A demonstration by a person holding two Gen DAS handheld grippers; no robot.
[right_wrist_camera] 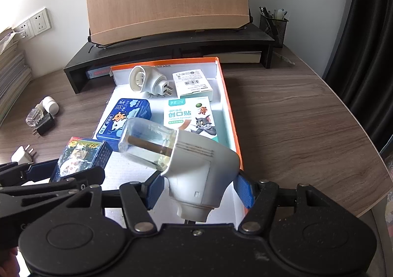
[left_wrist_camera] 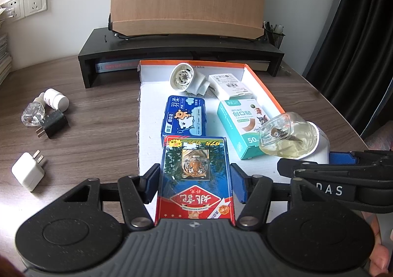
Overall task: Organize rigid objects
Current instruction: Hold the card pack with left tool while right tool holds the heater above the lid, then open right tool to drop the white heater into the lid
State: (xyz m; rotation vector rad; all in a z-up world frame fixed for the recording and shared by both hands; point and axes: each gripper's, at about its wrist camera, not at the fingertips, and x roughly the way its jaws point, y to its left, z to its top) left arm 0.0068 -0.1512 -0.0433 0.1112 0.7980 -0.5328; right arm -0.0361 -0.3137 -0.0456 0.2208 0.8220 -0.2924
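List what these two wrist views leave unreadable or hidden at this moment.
- Left wrist view: the card pack's near end, hidden behind the left gripper's body.
- Right wrist view: the white plug-in vaporizer's prongs, hidden behind the right gripper.
- Both views: the white box's label print, too small.

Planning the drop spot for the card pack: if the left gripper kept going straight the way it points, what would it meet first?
Probably the blue tissue box, lying in the tray just beyond the card pack; depth is uncertain.
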